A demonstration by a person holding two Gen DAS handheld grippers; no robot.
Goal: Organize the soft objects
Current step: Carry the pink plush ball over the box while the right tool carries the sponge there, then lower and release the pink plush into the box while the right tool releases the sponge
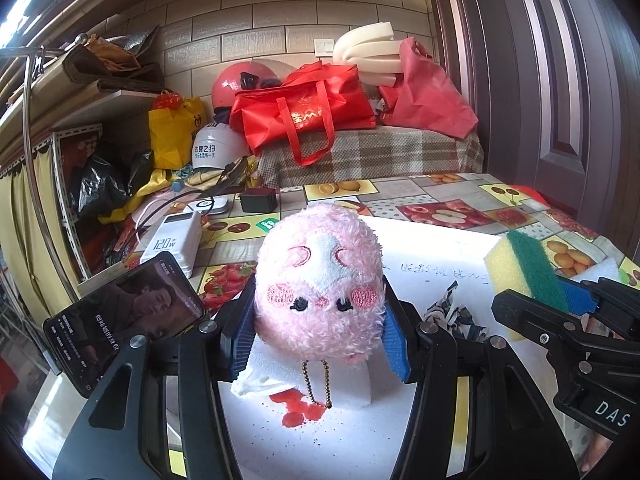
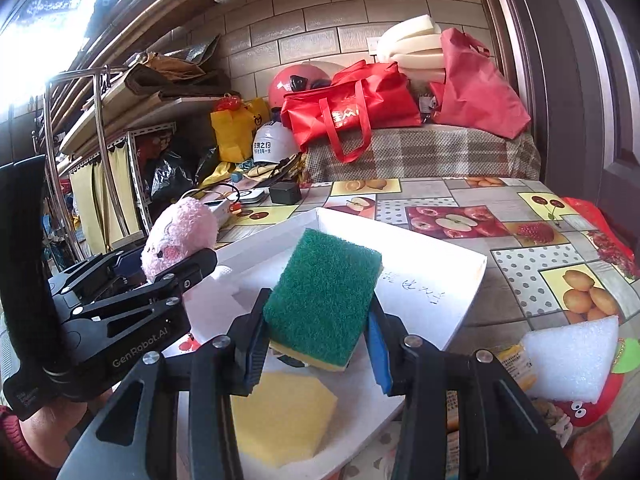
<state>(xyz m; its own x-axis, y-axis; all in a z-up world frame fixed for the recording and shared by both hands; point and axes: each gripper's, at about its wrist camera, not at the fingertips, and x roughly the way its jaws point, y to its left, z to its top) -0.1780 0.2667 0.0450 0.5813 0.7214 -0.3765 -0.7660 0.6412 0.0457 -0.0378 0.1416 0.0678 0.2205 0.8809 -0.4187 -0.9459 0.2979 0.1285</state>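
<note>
Beige tiled wall (image 1: 256, 20), dark door (image 1: 560, 80), shelves (image 2: 120, 108) left, bright daylight upper left.

Pink plush (image 1: 318, 288), green/yellow sponge (image 2: 322, 300), white tray (image 2: 460, 280), fruit-print tablecloth (image 2: 520, 220).

A black smartphone (image 1: 124, 320) with a lit screen leans at eight o'clock in the left wrist view, just beside a white rectangular power bank (image 1: 176, 240) with a cable plugged in. A small black charger block (image 1: 259, 199) sits at eleven o'clock on the fruit-printed tablecloth (image 2: 460, 216). Beyond, at twelve o'clock, a shiny red tote bag (image 1: 304, 114) rests on a plaid-covered surface (image 1: 372, 152), with a red helmet (image 1: 236, 84) behind it. A white helmet (image 1: 218, 146) and a yellow bag (image 1: 174, 130) stand at ten o'clock.
</note>
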